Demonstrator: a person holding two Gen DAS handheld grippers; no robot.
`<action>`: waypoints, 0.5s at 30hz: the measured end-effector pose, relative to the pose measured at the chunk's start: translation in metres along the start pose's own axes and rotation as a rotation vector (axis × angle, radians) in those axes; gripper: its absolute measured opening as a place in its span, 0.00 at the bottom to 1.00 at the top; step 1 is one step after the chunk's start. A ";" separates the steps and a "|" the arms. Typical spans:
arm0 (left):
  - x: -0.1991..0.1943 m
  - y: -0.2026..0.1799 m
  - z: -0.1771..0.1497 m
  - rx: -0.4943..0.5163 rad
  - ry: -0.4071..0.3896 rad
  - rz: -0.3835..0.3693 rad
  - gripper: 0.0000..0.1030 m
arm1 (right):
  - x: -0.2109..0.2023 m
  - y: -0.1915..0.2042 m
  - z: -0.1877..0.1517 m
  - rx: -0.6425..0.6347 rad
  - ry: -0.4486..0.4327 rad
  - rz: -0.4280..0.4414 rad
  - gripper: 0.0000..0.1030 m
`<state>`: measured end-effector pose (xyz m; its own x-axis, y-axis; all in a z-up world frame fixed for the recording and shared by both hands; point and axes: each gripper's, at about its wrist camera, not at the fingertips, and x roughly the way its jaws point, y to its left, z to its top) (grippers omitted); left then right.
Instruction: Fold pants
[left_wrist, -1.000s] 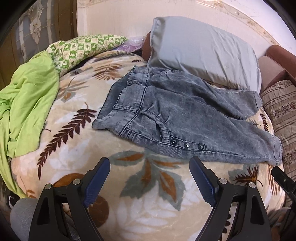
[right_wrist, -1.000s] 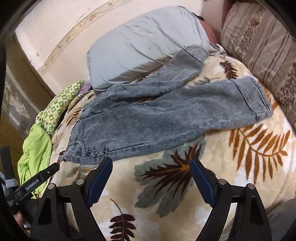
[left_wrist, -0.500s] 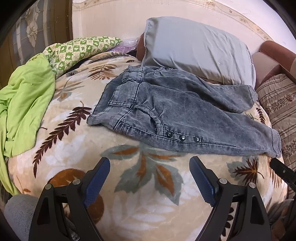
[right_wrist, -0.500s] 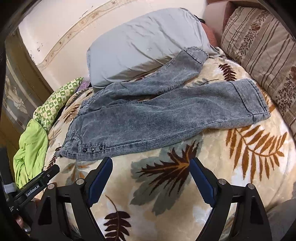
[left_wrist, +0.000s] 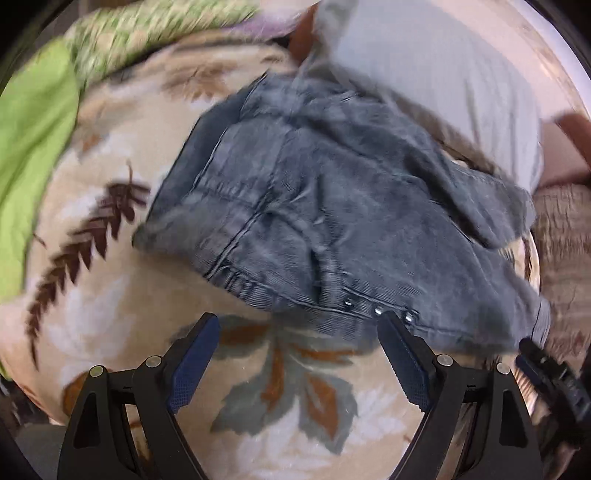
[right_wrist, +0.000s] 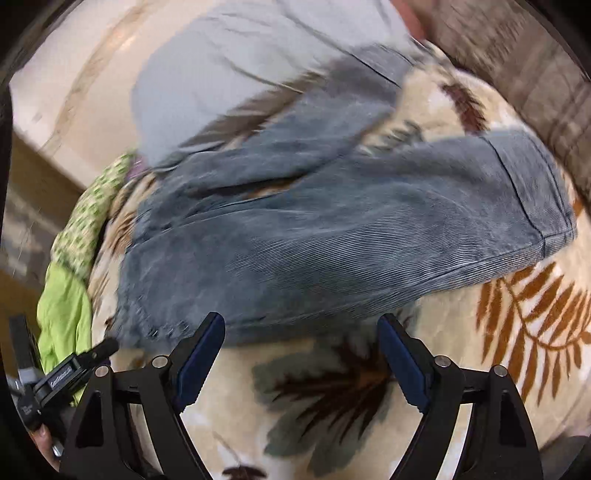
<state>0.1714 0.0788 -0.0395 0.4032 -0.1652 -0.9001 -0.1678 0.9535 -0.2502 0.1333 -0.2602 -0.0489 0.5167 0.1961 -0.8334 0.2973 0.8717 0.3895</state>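
Grey-blue corduroy pants (left_wrist: 332, 206) lie spread on a leaf-patterned blanket (left_wrist: 288, 398). The waistband is at the left and the legs run right; three metal snaps (left_wrist: 376, 310) sit on the near edge. My left gripper (left_wrist: 299, 332) is open and empty, its fingertips just short of the near waist edge by the snaps. In the right wrist view the pants (right_wrist: 332, 243) fill the middle. My right gripper (right_wrist: 301, 332) is open and empty, just short of the near edge of the nearer leg. Both views are motion-blurred.
A grey pillow (left_wrist: 443, 74) lies behind the pants, under the far leg's cuff. Green cloth (left_wrist: 33, 147) and a green-checked cloth (left_wrist: 147, 37) lie at the left. A striped brown cushion (right_wrist: 535, 74) is at the right. The left gripper shows in the right wrist view (right_wrist: 70, 369).
Both grippers have moved forward to the near edge of the pants, which now look larger. The pants have not moved. Both grippers stay open.
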 end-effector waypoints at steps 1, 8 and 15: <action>0.003 0.006 -0.002 -0.011 -0.016 -0.008 0.83 | 0.006 -0.011 -0.001 0.045 0.000 0.008 0.82; 0.034 0.025 0.010 -0.113 -0.023 -0.057 0.74 | 0.033 -0.026 0.001 0.072 0.012 0.011 0.77; 0.063 0.041 0.042 -0.190 -0.004 0.010 0.45 | 0.050 -0.021 0.018 0.060 -0.022 -0.112 0.42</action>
<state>0.2278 0.1182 -0.0912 0.4045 -0.1547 -0.9013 -0.3385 0.8903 -0.3047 0.1673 -0.2765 -0.0922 0.4946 0.0885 -0.8646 0.4015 0.8590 0.3176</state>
